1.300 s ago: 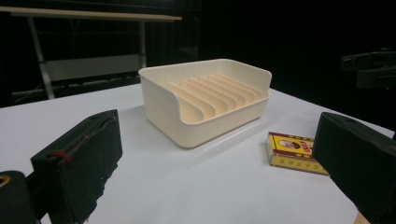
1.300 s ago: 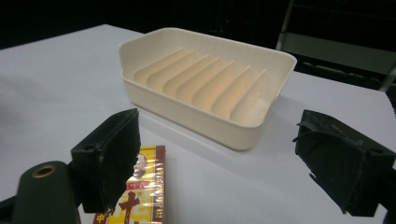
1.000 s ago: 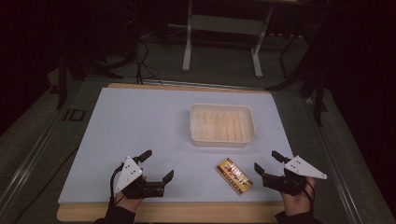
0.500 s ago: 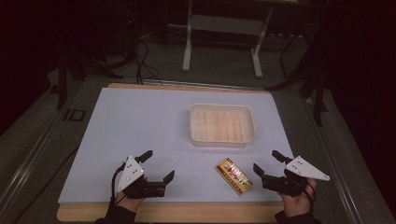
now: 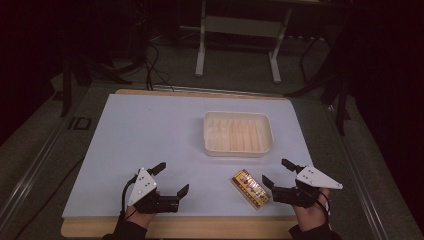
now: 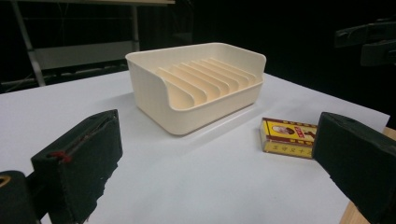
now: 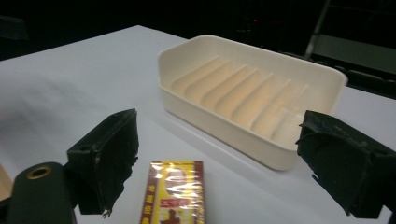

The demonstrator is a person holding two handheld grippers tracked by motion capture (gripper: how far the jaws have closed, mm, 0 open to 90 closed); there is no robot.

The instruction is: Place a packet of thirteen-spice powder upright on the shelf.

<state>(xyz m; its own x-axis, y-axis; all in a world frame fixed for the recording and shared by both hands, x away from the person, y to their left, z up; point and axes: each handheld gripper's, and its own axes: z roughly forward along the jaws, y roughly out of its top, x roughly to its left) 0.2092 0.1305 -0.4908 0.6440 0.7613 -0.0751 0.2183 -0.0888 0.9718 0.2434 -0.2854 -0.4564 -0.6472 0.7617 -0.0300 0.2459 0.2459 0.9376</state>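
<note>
- Dark floor with cables and a metal stand [image 5: 239, 30] lies beyond the white table [image 5: 150, 130] in the high view. A cream tray [image 5: 238, 133] with ribs inside sits right of the table's middle. A red-and-yellow box [image 5: 250, 188] lies flat near the front edge, in front of the tray and well apart from it.
- At the front left in the same view, the left gripper [image 5: 172, 179] rests in a hand with its jaws spread wide and nothing between them. At the front right, the right gripper [image 5: 278, 172] points toward the box; its jaws have just been opening and stand wide apart, just right of the box, with nothing in them.
- From the left gripper view, the tray [image 6: 196, 86] stands ahead on the table [image 6: 70, 98], and the box [image 6: 288, 137] lies to its right, partly behind the right-hand jaw. Both jaws are far apart and bare.
- From the right gripper view, the box [image 7: 175, 193] lies on the table [image 7: 70, 79] between the two wide-open jaws, near the bottom edge, untouched by either. The tray [image 7: 247, 93] sits just beyond it.
</note>
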